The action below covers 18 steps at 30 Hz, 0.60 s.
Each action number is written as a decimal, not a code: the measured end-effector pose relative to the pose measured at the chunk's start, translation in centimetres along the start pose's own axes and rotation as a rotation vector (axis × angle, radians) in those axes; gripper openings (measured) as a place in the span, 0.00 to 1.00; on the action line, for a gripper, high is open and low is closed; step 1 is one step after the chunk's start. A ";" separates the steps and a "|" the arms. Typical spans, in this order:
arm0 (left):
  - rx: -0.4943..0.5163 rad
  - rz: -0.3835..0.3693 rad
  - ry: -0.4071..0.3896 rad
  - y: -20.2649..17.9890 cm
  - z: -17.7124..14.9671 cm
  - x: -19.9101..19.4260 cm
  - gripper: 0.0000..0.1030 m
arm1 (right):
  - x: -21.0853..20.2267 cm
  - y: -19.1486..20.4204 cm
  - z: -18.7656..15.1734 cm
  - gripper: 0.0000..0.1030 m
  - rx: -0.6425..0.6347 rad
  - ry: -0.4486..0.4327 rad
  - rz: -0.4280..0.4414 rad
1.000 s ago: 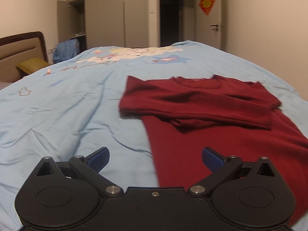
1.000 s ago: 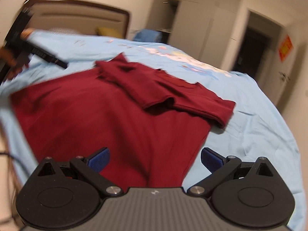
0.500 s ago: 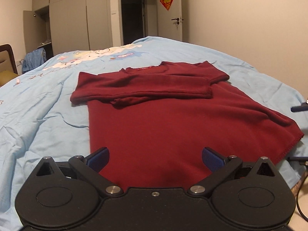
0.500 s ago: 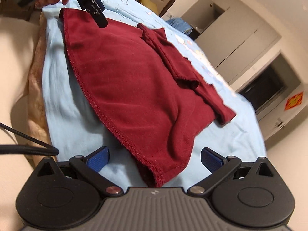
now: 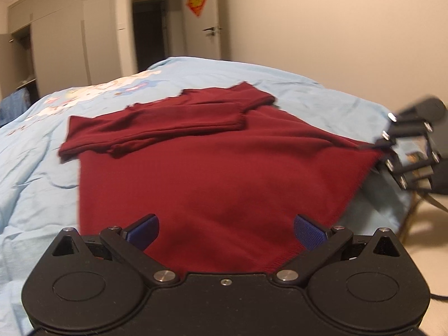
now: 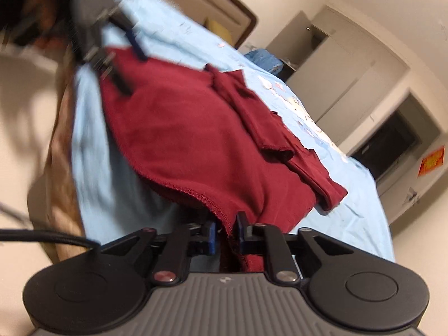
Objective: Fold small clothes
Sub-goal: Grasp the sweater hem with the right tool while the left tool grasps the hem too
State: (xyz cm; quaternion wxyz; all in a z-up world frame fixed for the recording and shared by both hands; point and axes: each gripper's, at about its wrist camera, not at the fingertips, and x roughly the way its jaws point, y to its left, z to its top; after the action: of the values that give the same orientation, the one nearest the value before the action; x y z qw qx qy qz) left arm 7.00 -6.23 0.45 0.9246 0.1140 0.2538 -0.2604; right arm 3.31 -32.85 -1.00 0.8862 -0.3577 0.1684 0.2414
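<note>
A dark red sweater [image 5: 212,173] is lying spread on the light blue bed cover [image 5: 36,162], its sleeves folded across the chest near the collar and its hem lying at the near edge of the bed. The left wrist view is showing the left gripper [image 5: 226,231] with jaws spread wide and released above the hem's near corner, while at the far right the right gripper [image 5: 387,144] is appearing blurred at the other hem corner. Only the right wrist view is making plain that the right gripper's [image 6: 225,236] jaws are clenching the stitched hem corner, and it is also catching the left gripper [image 6: 126,64], blurred, over the far corner, with a brown headboard [image 6: 224,2] beyond.
</note>
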 end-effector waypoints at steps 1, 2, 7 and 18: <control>0.013 -0.006 0.001 -0.4 -0.1 0.1 0.99 | 0.0 -0.7 0.4 0.14 0.044 -0.009 0.006; 0.025 -0.010 0.001 -0.9 -0.2 0.2 0.99 | -0.1 -1.4 0.8 0.14 0.089 -0.018 0.010; 0.062 -0.026 -0.006 -2.5 0.0 0.9 0.99 | 0.1 -5.2 2.6 0.14 0.295 -0.054 0.028; 0.177 0.215 0.047 -2.0 -0.5 2.1 0.55 | 0.2 -11.7 3.5 0.12 0.605 -0.118 0.068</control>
State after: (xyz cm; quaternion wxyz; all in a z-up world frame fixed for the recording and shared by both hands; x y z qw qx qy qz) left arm 7.27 -8.62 -1.20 0.9272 0.2277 0.2377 -0.1785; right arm 10.34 -37.63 7.73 0.9522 -0.0574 0.1928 0.2301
